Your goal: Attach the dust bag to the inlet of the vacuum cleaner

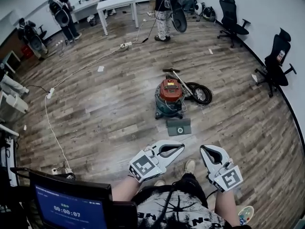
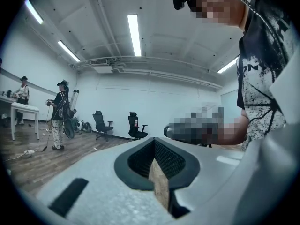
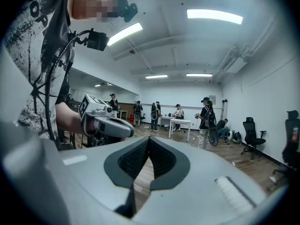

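The vacuum cleaner (image 1: 169, 98), a teal canister with a red top, stands on the wooden floor ahead, its black hose (image 1: 200, 93) coiled at its right. The grey dust bag (image 1: 178, 126) lies flat on the floor just in front of it. My left gripper (image 1: 181, 146) and right gripper (image 1: 203, 149) hang side by side near my body, short of the bag. Both are shut and hold nothing. In the left gripper view the jaws (image 2: 153, 146) are closed against each other. In the right gripper view the jaws (image 3: 148, 142) are closed too, with the left gripper (image 3: 105, 124) at its left.
Several people stand at white tables (image 1: 116, 5) at the far end. Black office chairs (image 1: 231, 15) line the right wall. A white cable (image 1: 52, 128) and a power strip (image 1: 125, 45) lie on the floor at left. A screen (image 1: 71, 206) sits at lower left.
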Available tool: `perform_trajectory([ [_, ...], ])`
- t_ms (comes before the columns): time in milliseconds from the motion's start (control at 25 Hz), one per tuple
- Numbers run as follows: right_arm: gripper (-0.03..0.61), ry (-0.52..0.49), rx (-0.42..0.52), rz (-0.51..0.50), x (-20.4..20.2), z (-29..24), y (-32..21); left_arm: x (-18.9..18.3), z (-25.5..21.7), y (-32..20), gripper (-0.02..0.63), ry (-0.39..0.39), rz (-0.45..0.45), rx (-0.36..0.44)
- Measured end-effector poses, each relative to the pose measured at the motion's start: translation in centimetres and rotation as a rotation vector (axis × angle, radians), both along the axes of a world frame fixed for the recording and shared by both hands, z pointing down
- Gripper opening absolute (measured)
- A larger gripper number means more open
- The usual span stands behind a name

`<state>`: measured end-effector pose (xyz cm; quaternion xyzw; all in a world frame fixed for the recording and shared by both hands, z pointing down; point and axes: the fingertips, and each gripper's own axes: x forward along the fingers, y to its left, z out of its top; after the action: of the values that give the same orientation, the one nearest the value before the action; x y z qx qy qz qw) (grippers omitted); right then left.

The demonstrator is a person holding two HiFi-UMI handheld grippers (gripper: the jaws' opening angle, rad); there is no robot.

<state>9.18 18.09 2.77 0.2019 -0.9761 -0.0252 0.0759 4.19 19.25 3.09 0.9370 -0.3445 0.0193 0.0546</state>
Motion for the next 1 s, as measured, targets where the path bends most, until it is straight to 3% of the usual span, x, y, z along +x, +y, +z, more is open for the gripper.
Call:
perform_trajectory([
  [280, 0.008, -0.003, -0.001, -0.137, 0.5, 0.1, -7.3, 1.6, 0.0, -6.4, 0.000, -0.018, -0.105, -0.026],
  [440, 0.008, -0.042, 0.043, -0.219, 1.3, -1.0, -12.3, 3.0, -0.1, -11.3, 0.000, -0.018, -0.168, -0.034],
  [720, 0.008, -0.030, -0.004, -0.283, 5.4, 0.7, -18.3, 7.6, 0.6, -17.4, 0.001, -0.006, -0.214, -0.057],
  [1000, 0.008, -0.057, -0.036, -0.345, 6.3, 1.1, -22.9, 8.5, 0.9, -20.8, 0.000, -0.039, -0.284, -0.078],
])
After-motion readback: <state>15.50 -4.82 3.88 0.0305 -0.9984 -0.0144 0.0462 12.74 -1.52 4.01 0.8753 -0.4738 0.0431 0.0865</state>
